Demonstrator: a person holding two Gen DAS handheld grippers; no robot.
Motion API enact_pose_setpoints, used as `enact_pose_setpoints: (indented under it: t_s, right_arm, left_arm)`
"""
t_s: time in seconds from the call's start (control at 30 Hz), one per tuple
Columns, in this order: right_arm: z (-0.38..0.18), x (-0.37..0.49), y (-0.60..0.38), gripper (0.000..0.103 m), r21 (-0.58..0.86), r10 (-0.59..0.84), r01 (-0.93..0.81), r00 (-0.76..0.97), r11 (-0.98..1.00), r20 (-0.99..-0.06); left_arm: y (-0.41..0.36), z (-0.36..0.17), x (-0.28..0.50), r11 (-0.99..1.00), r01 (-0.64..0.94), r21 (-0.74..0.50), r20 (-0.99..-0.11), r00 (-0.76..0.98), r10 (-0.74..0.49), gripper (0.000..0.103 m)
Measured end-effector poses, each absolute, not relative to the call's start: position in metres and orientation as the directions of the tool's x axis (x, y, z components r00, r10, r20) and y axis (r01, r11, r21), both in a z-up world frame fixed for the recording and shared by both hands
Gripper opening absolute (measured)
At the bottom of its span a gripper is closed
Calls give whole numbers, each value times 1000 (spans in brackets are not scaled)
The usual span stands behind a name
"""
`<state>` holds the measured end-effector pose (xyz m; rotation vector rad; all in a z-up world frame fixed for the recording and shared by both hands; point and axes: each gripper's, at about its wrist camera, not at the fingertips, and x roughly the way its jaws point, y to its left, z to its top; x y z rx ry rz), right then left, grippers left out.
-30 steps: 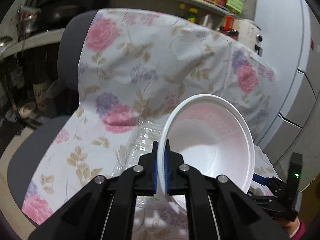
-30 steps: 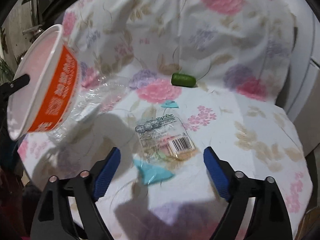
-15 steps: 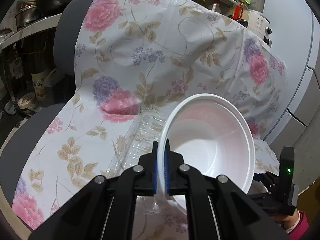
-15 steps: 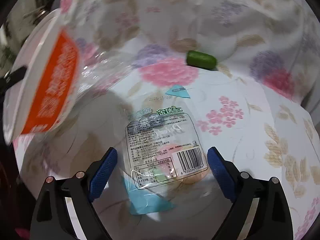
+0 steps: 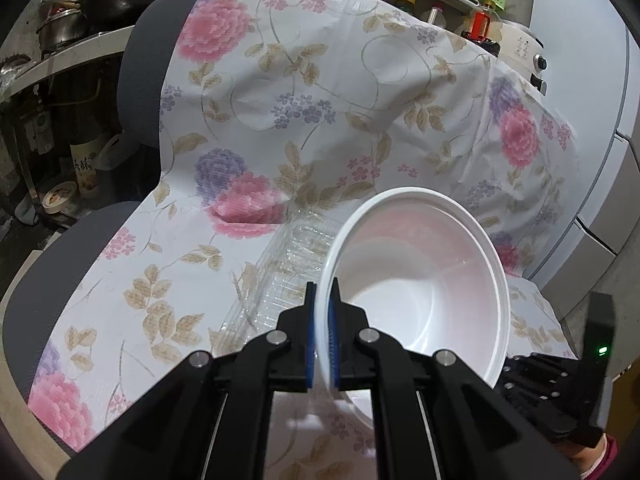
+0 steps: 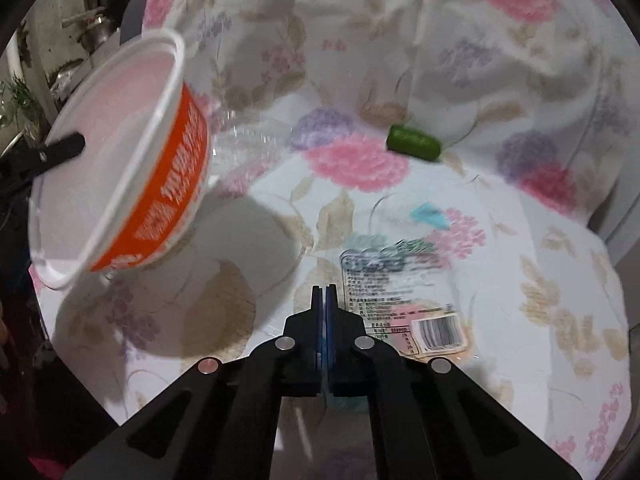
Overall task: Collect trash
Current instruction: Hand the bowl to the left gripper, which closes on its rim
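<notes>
Right wrist view: your right gripper [image 6: 325, 300] has just snapped together at lower centre, seemingly pinching the clear printed plastic wrapper's [image 6: 404, 300] edge. Your left gripper [image 5: 322, 316] clamps the white-and-orange paper bowl's [image 6: 120, 172] rim at left.

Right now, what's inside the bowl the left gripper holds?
Nothing visible: the bowl shows only bare white walls and base, tinted pink. The left gripper pinches its rim and hides a small strip of the near wall. The clear plastic tray lies behind it, outside.
</notes>
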<state>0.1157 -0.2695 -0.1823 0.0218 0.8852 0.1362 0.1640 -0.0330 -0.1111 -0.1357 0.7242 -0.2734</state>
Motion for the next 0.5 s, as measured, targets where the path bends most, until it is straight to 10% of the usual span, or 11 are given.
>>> enact_pose_setpoints:
  t_s: [0.1, 0.2, 0.5]
  right_arm:
    - [-170, 104, -281, 18, 96, 134, -93, 652, 991, -746]
    - [-165, 94, -302, 89, 119, 121, -50, 688, 992, -715]
    - [-196, 108, -336, 88, 113, 83, 9, 625, 994, -776]
  left_arm:
    - [-33, -109, 160, 953, 206, -222, -632, 714, -301, 4]
    - [-35, -108, 156, 951, 214, -224, -632, 711, -309, 4]
    - [-49, -111, 157, 945, 239, -222, -640, 695, -326, 4]
